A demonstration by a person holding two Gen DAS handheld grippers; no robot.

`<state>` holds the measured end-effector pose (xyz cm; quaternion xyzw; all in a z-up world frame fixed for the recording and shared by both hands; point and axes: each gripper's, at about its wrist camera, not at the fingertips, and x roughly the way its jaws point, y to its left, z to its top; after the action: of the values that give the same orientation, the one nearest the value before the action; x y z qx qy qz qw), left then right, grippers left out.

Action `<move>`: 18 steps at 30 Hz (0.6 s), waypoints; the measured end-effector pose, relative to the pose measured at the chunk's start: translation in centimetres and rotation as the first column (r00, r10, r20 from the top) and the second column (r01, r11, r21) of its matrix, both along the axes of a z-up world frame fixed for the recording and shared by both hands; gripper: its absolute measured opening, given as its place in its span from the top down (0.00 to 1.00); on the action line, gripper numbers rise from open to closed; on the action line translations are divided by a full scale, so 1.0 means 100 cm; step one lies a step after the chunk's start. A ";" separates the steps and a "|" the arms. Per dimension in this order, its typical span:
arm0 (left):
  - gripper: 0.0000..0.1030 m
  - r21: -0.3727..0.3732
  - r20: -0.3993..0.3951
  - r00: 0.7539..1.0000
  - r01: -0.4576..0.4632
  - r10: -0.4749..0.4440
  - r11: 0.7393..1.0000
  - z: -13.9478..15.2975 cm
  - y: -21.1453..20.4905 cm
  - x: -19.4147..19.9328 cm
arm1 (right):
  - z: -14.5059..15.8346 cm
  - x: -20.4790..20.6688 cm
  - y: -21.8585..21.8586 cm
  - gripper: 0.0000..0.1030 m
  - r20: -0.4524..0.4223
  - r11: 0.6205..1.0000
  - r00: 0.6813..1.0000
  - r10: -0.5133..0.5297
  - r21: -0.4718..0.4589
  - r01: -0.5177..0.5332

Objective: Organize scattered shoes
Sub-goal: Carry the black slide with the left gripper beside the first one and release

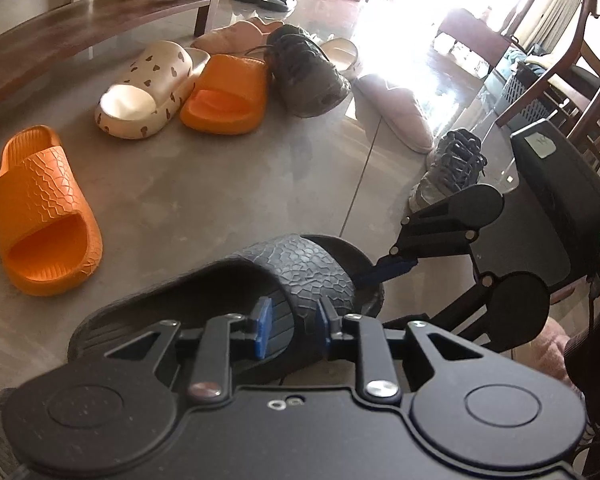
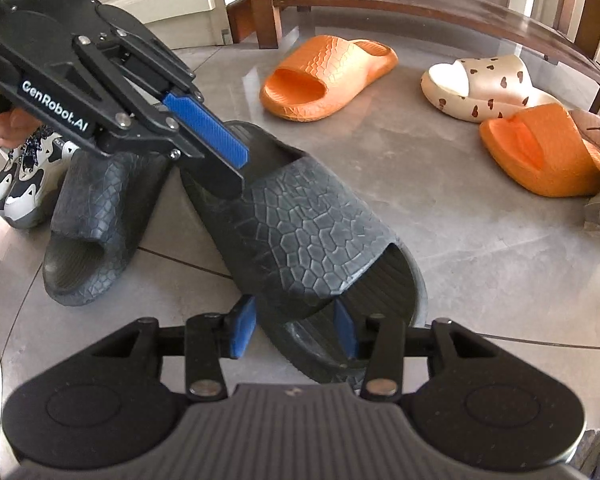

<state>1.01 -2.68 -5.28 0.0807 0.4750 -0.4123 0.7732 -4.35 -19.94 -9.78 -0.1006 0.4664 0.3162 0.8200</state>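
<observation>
A black textured slide lies on the grey floor, partly across its matching black slide. My left gripper straddles the heel-side edge of its strap. One pad is under the strap and one over it, with a small gap showing, so the jaws are open. My right gripper is shut on the slide at the toe end. In the left wrist view its upper finger reaches into the toe opening and the other is hidden.
Two orange slides, a cream heart-print slide, a dark sneaker, pink slippers and a grey sneaker are scattered ahead. A wooden bench stands behind them. White sneakers and a hand are at the left.
</observation>
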 end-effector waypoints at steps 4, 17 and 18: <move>0.78 0.008 0.009 1.000 -0.005 0.005 1.000 0.004 0.002 -0.002 | 0.001 -0.001 0.003 0.53 -0.011 1.000 1.000 0.013 0.013 -0.013; 0.75 0.066 0.033 0.999 0.009 -0.012 0.998 0.019 0.015 -0.012 | 0.000 -0.018 0.051 0.53 -0.017 0.986 0.988 0.153 0.062 -0.152; 0.75 0.077 0.035 0.999 0.010 -0.013 0.997 0.020 0.017 -0.013 | 0.000 -0.019 0.055 0.53 -0.016 0.985 0.987 0.163 0.062 -0.161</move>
<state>-0.31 -0.94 -3.25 0.1203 0.4763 -0.3966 0.7755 -6.21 -14.48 -9.80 -0.1100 0.4556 0.3968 0.7892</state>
